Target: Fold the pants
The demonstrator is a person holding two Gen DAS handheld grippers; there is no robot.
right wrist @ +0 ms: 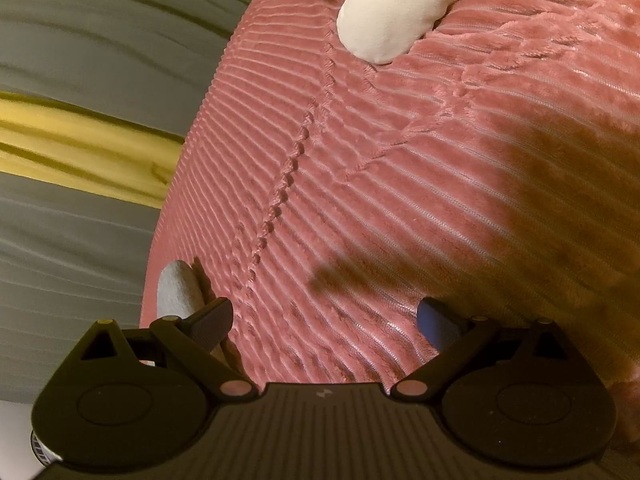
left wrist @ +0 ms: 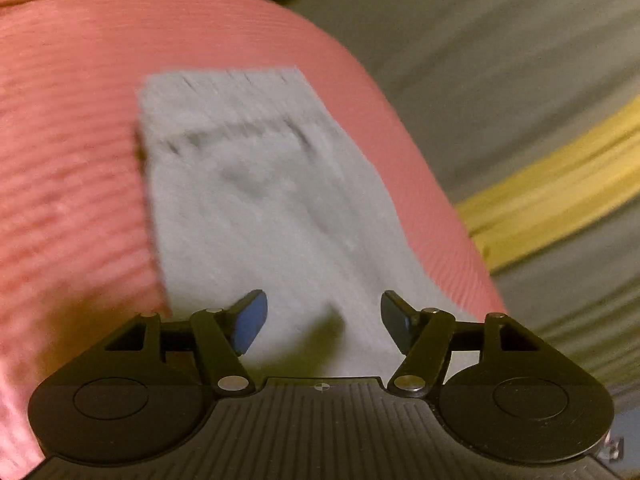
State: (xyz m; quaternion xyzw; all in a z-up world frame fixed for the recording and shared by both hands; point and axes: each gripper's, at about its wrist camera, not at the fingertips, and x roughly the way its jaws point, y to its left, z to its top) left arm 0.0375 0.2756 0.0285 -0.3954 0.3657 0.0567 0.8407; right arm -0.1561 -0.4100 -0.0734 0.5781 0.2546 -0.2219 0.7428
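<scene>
The pants (left wrist: 256,200) are matt grey cloth; the pink blanket (right wrist: 400,200) beneath is plush, ribbed fabric with a slight sheen.

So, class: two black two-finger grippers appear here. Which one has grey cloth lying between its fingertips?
The left gripper: folded grey pants lie between its open jaws. The right gripper frames only the ribbed pink blanket.
</scene>
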